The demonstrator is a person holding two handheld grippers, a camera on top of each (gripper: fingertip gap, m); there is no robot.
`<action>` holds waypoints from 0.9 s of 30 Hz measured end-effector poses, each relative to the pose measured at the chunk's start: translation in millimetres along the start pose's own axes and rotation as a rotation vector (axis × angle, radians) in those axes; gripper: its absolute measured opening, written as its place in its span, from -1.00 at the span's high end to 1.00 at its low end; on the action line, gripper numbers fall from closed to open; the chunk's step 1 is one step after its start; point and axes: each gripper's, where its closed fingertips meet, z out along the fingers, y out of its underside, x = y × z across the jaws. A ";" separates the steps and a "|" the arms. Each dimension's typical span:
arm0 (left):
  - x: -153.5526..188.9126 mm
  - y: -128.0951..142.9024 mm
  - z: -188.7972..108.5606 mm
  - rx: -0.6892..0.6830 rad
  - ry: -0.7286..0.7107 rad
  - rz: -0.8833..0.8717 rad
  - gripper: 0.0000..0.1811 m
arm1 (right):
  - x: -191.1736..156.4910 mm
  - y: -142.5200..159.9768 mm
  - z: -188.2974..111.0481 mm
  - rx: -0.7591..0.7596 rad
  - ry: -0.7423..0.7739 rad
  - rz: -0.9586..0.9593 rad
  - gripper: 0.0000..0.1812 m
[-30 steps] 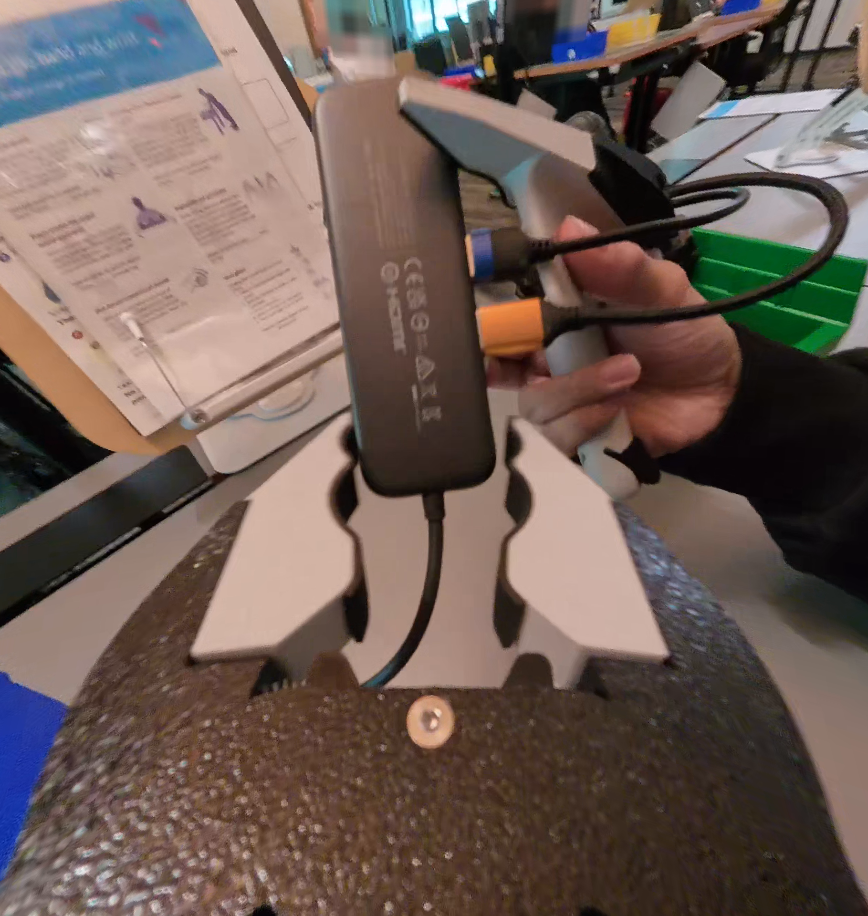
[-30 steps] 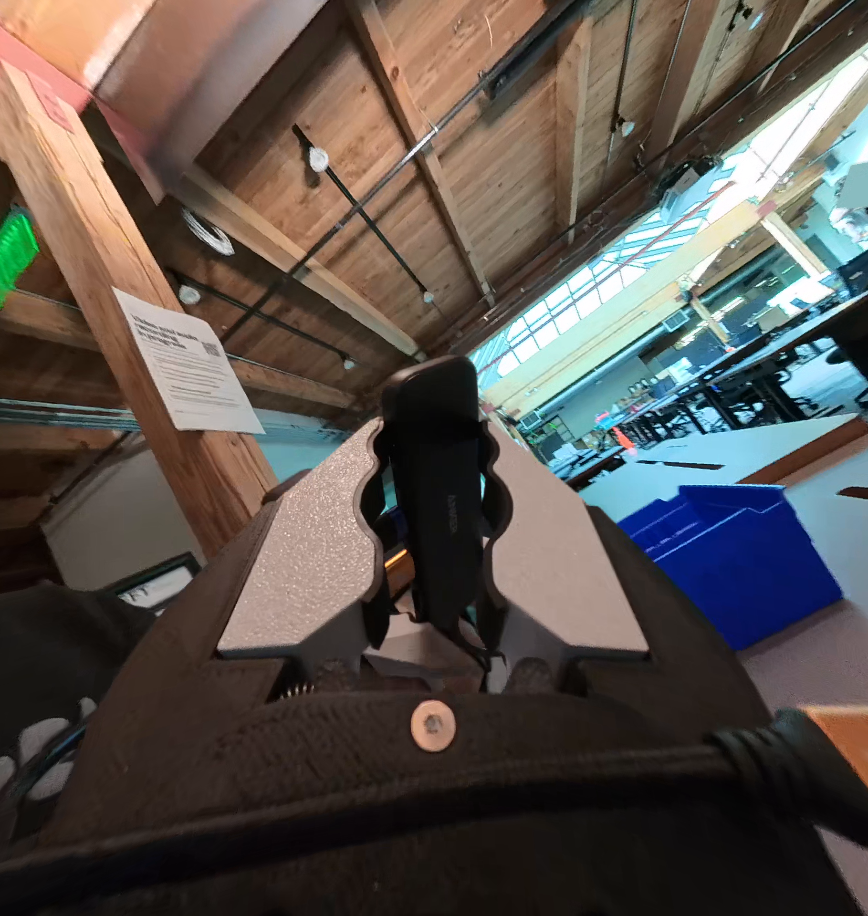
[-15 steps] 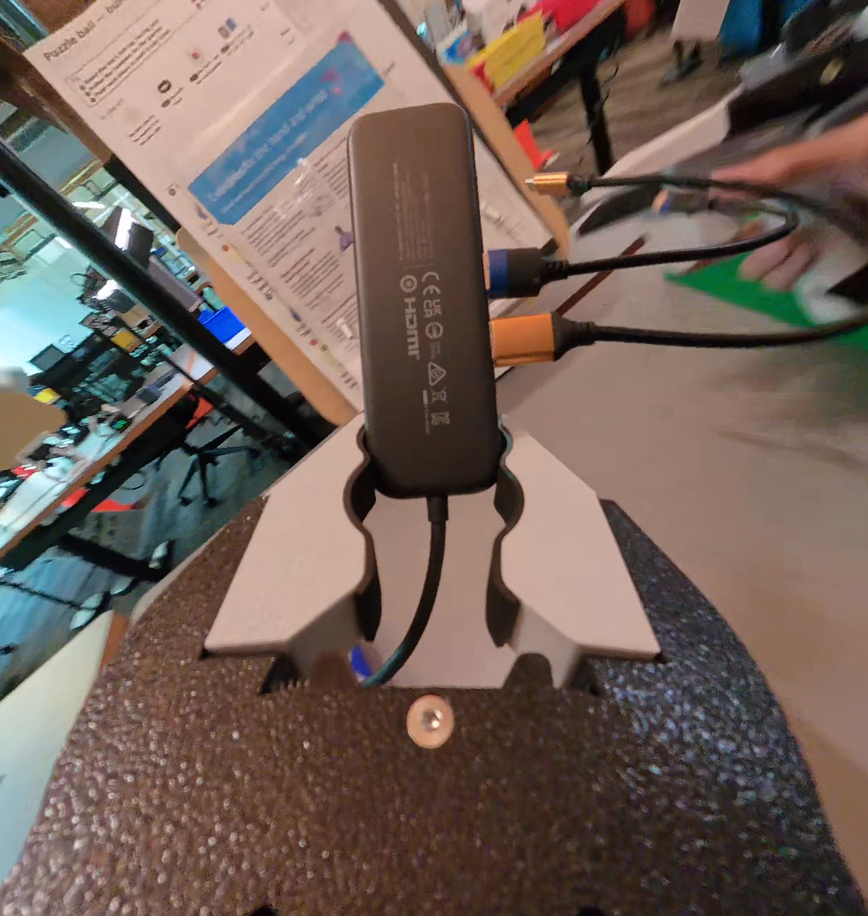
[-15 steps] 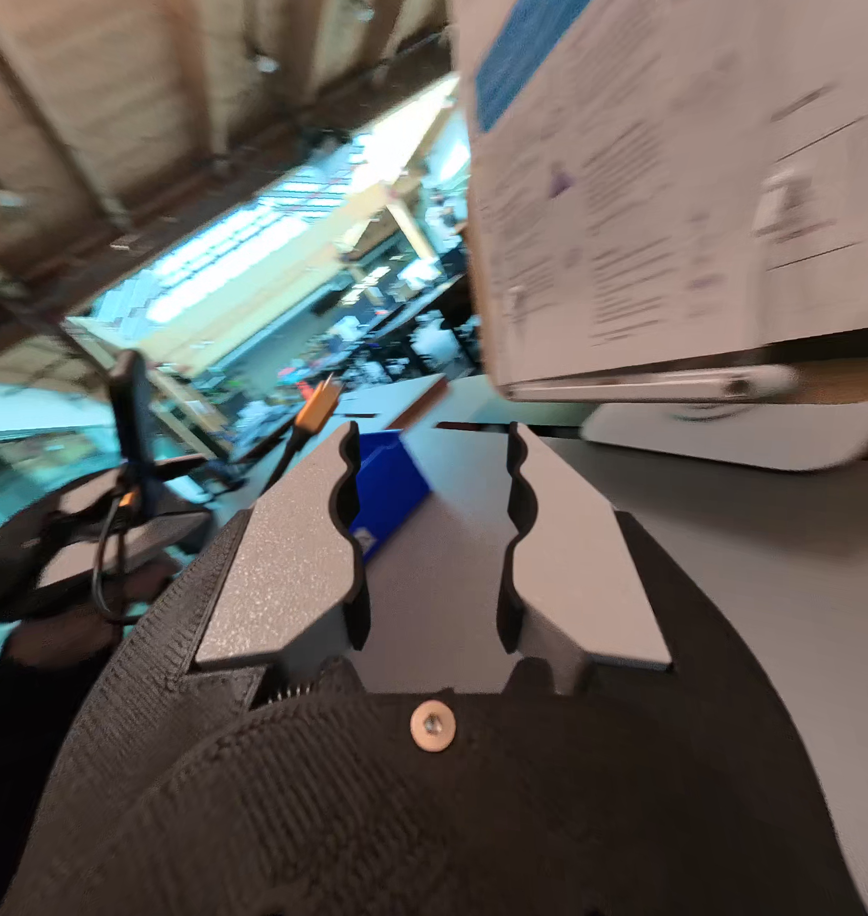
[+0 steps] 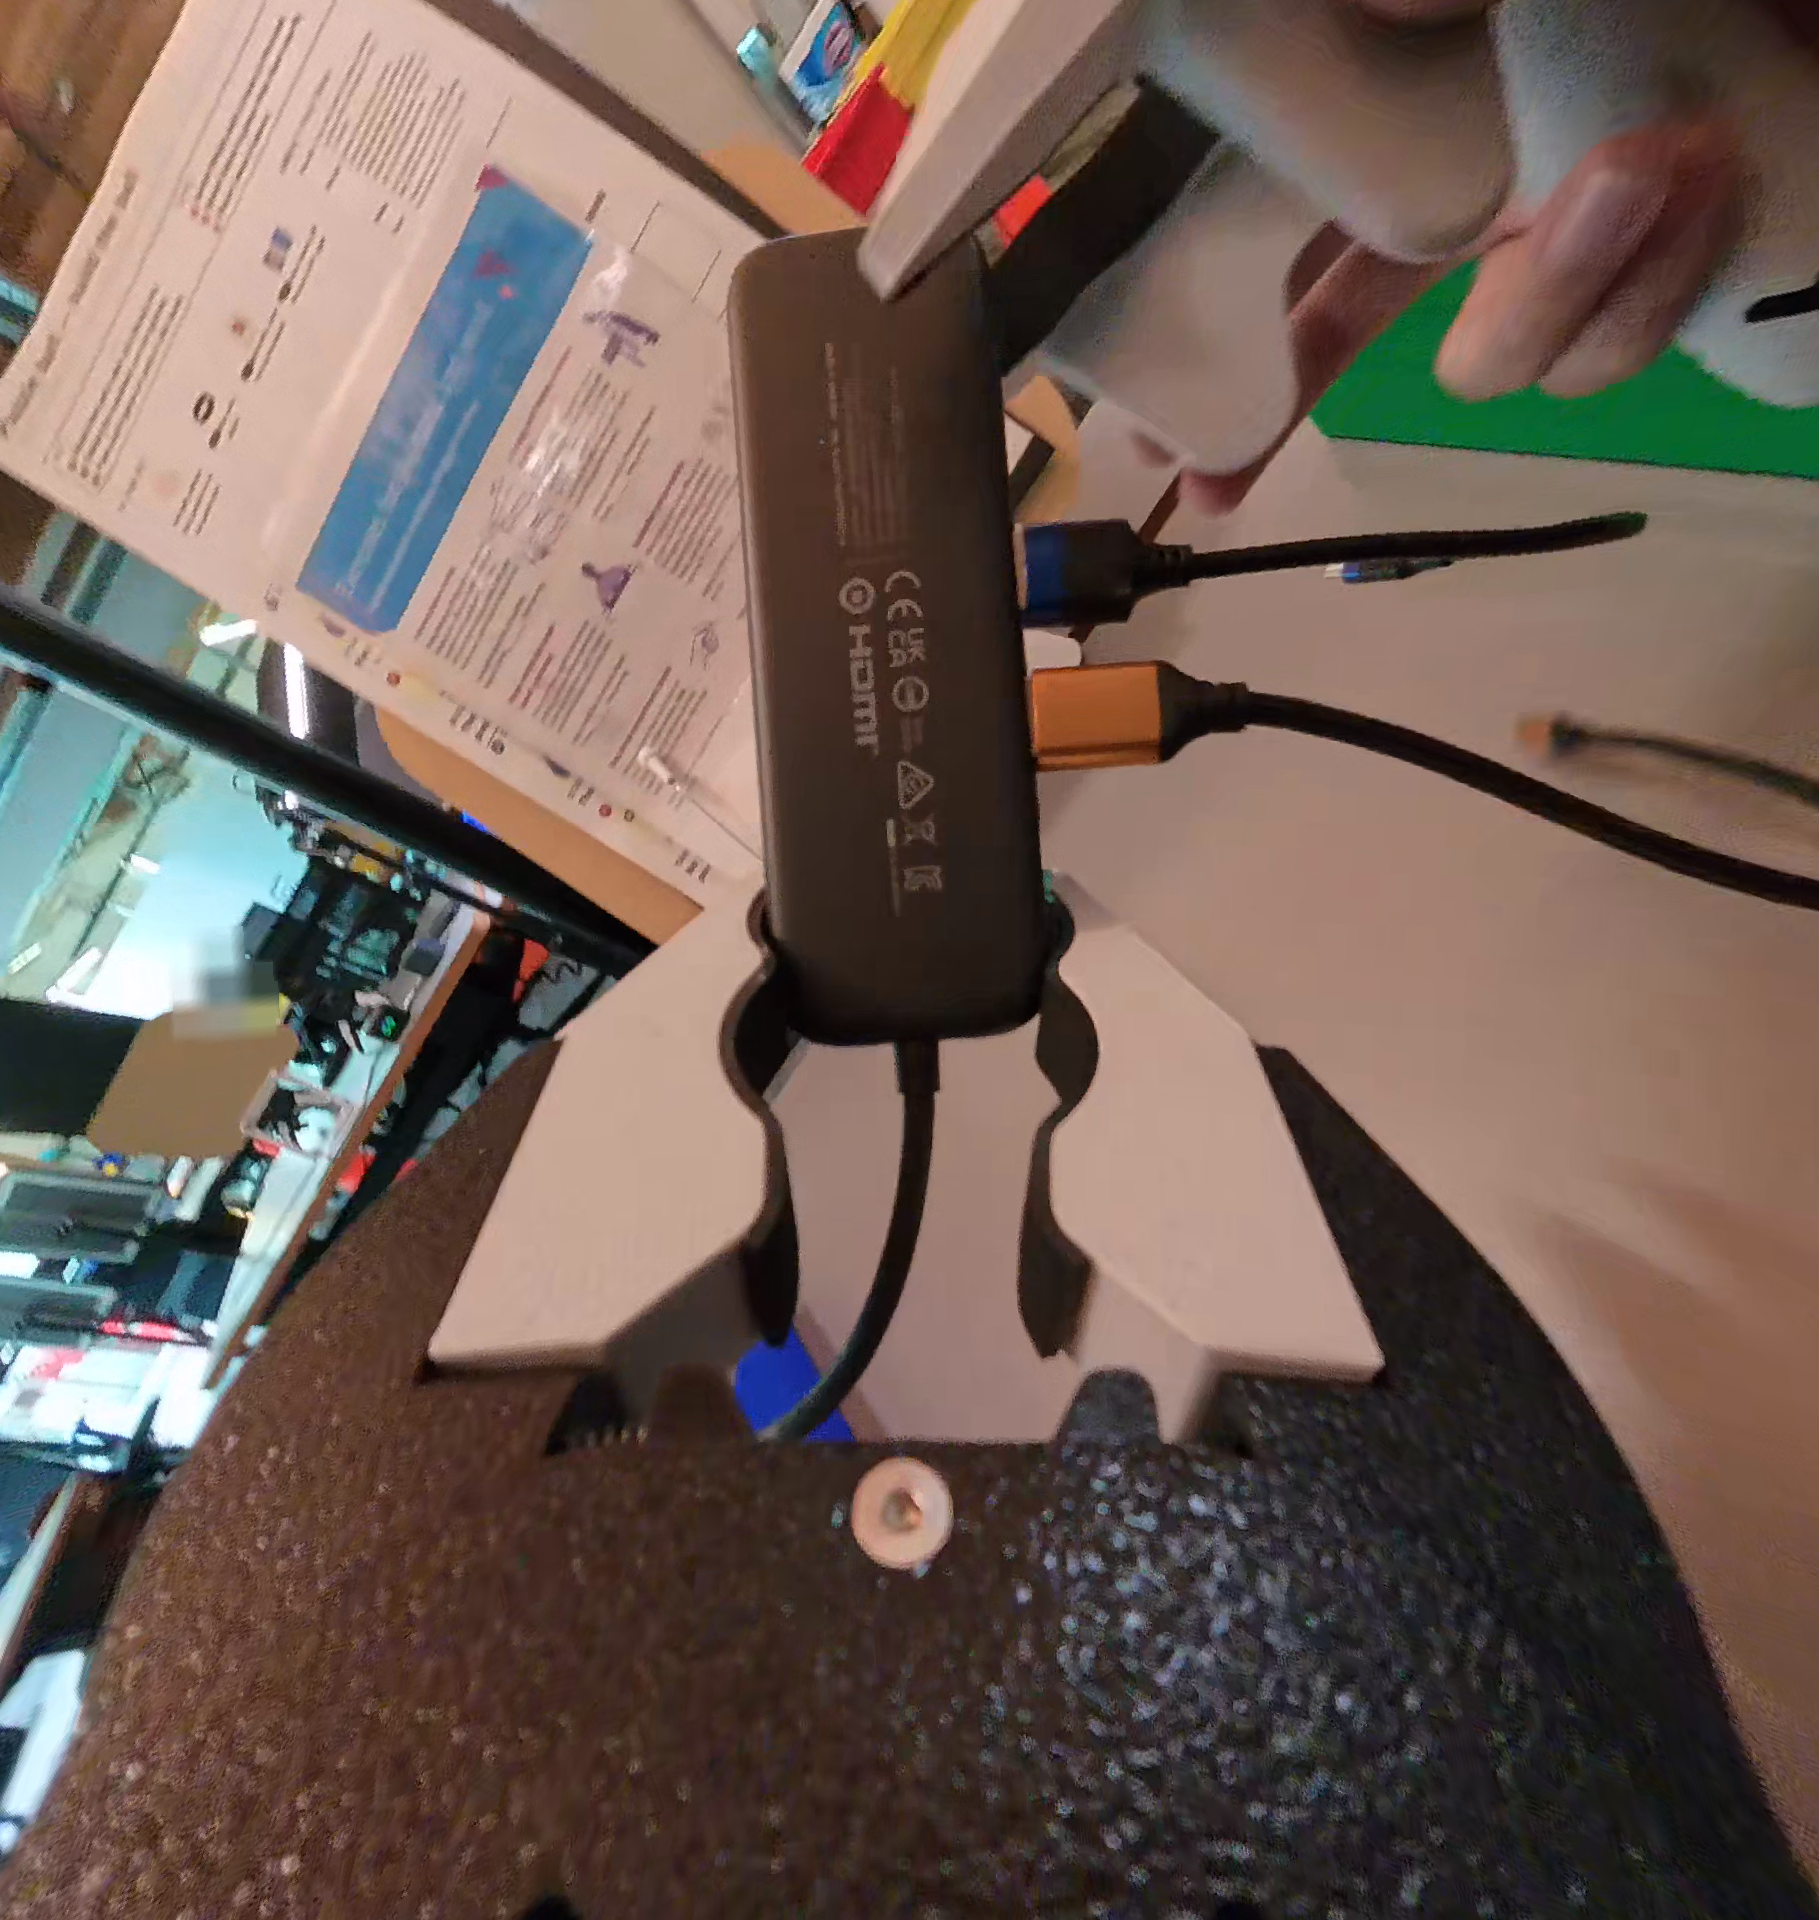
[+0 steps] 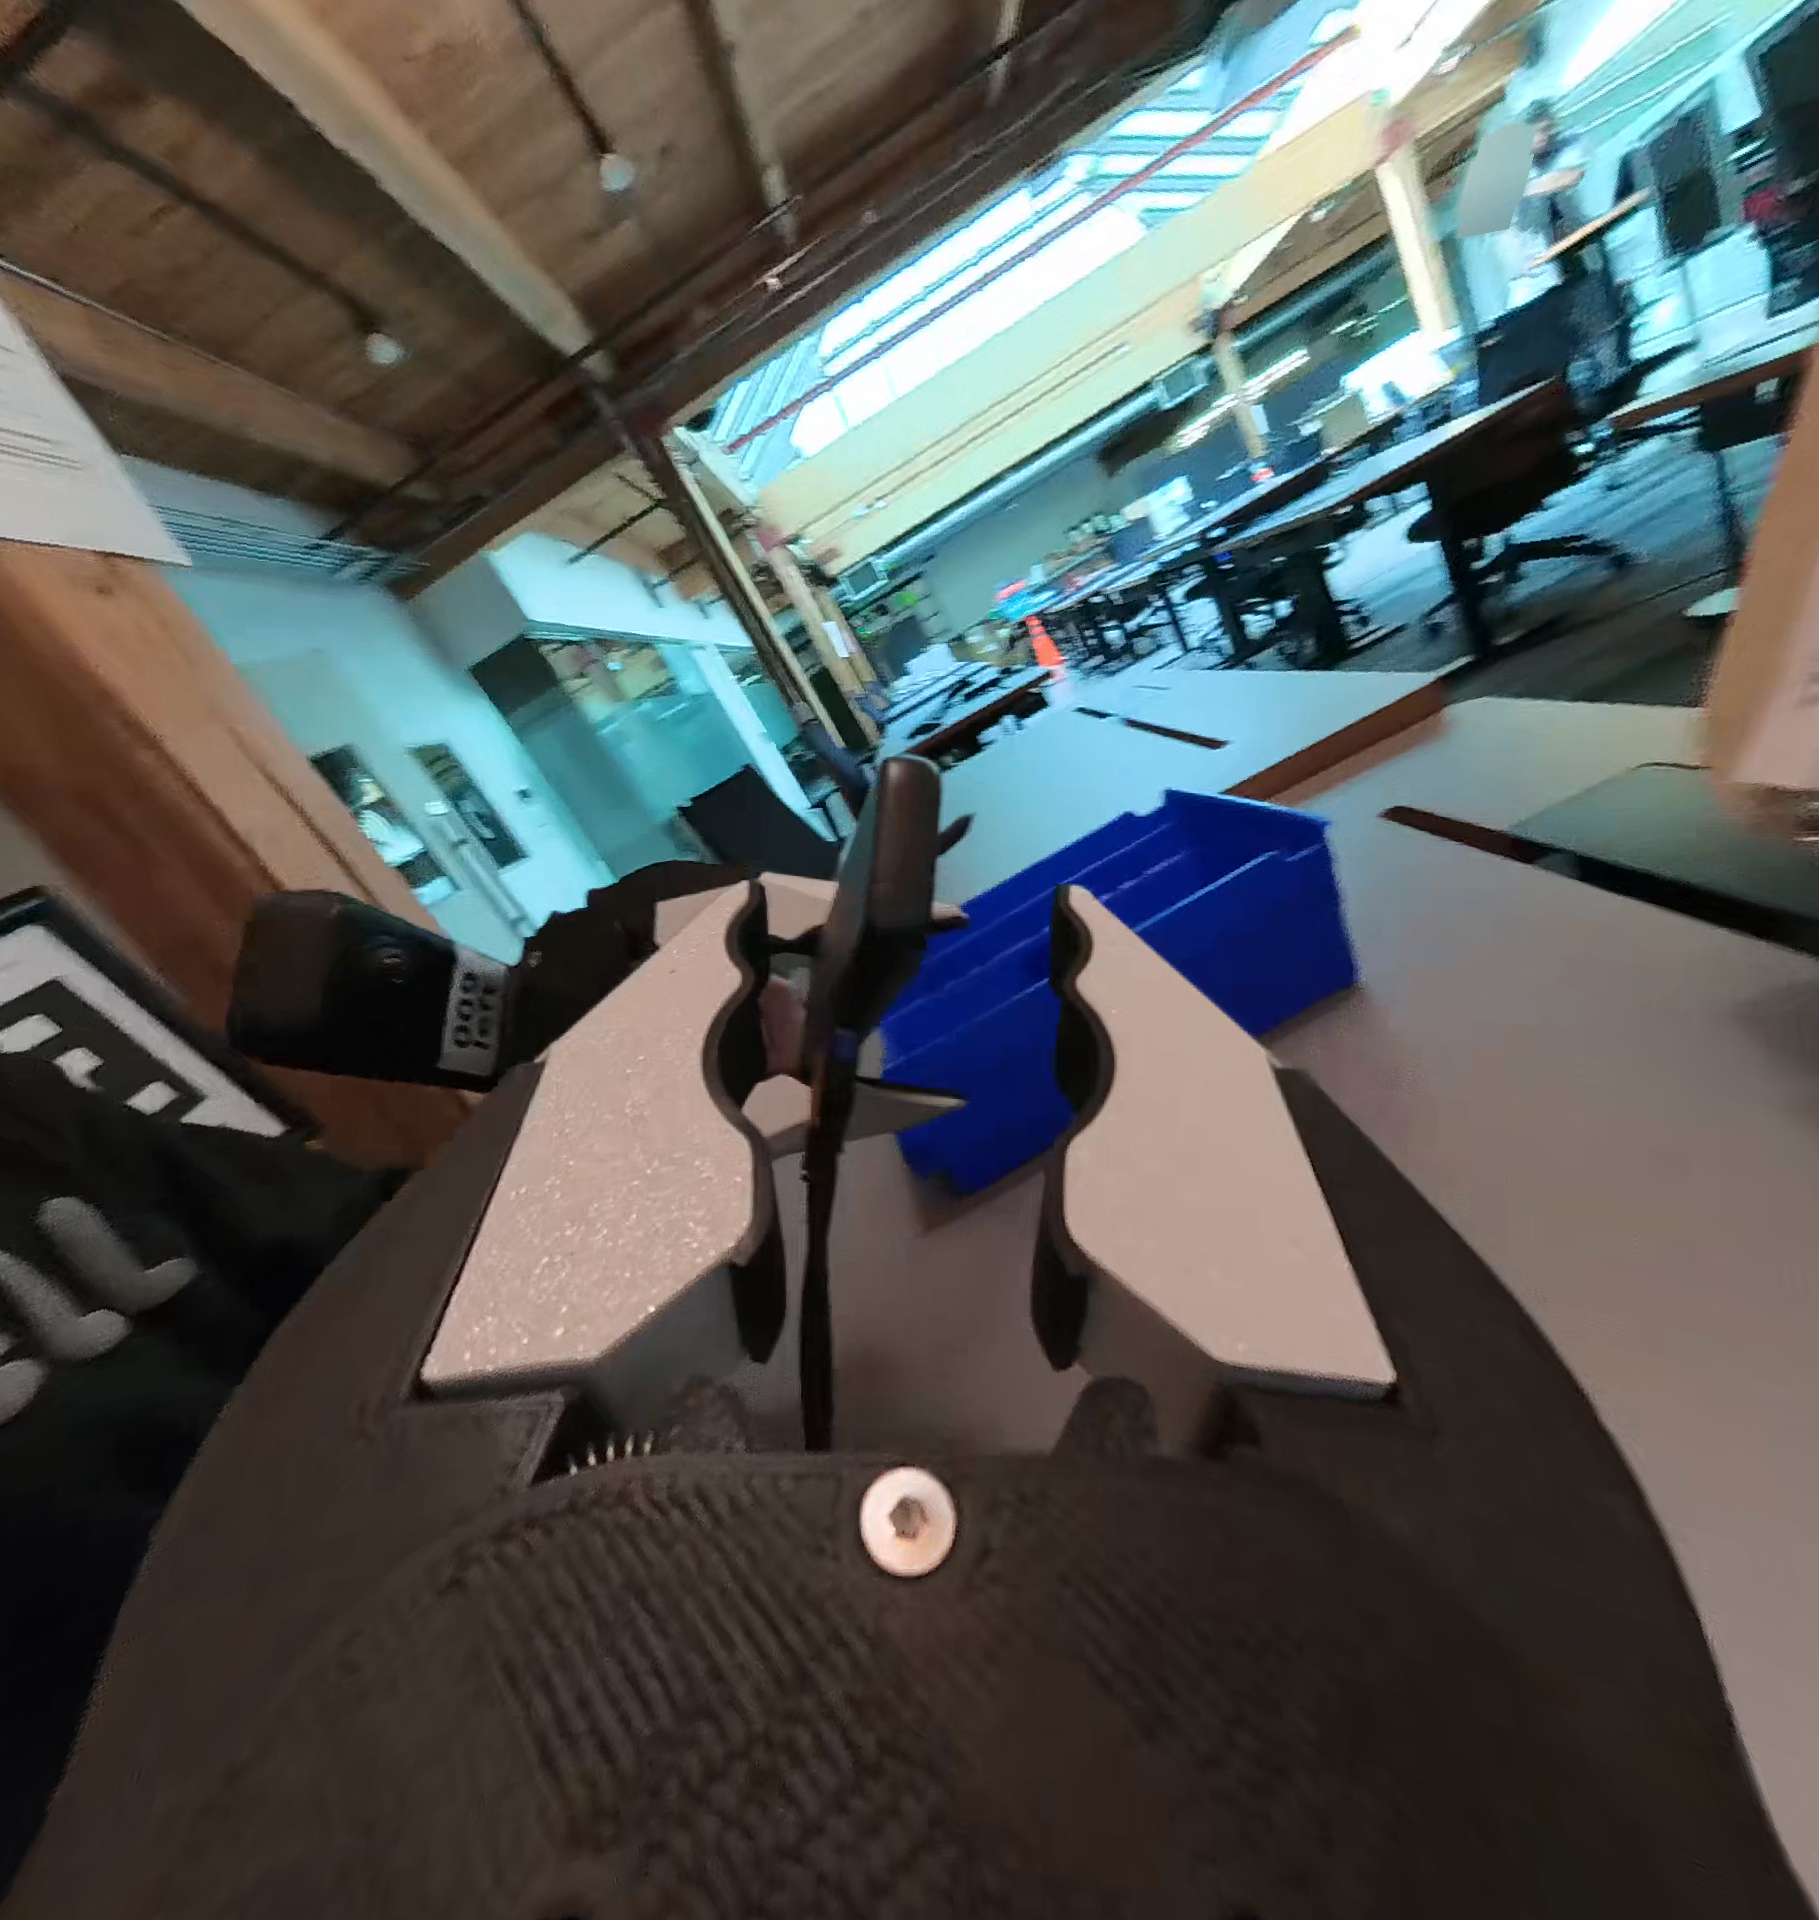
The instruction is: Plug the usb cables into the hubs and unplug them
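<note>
My left gripper (image 5: 910,925) is shut on the lower end of a black hub (image 5: 874,623) and holds it upright above the table. A blue-collared plug (image 5: 1071,571) and an orange plug (image 5: 1102,717) sit in the hub's right side, and their black cables trail right. The hub's own cable (image 5: 884,1247) hangs down between my fingers. My right gripper (image 6: 905,896) is open. In its view the hub (image 6: 889,852) stands edge-on between the fingers without touching them. In the left wrist view, a right finger (image 5: 936,177) overlaps the hub's top.
A green bin (image 5: 1611,416) lies on the table behind the hand (image 5: 1507,260). A blue bin (image 6: 1144,956) sits beyond the hub. Loose cable ends (image 5: 1539,732) lie on the grey table (image 5: 1404,1039). A printed sheet on a stand (image 5: 417,416) is at the left.
My right gripper let go of the hub's top, swung away, and has come back open around it. My left gripper kept hold of the hub and tilted.
</note>
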 end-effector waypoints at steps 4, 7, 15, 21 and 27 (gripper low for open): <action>3.9 -3.6 3.8 0.025 0.008 0.071 0.52 | -5.2 4.8 6.9 0.006 -0.082 0.029 0.86; 0.3 -8.5 5.2 0.072 -0.018 0.093 0.51 | -7.7 -0.7 5.1 0.041 -0.151 0.112 0.88; -6.1 -45.3 -19.3 0.379 -0.044 0.001 0.48 | -0.1 -16.2 -0.8 0.182 -0.266 0.410 0.88; -2.9 -43.0 -17.9 0.436 0.017 -0.037 0.51 | 9.9 -8.6 5.3 0.197 -0.300 0.524 0.88; -2.7 -38.8 -12.2 0.441 0.022 -0.049 0.51 | 11.5 -8.6 4.5 0.201 -0.278 0.524 0.88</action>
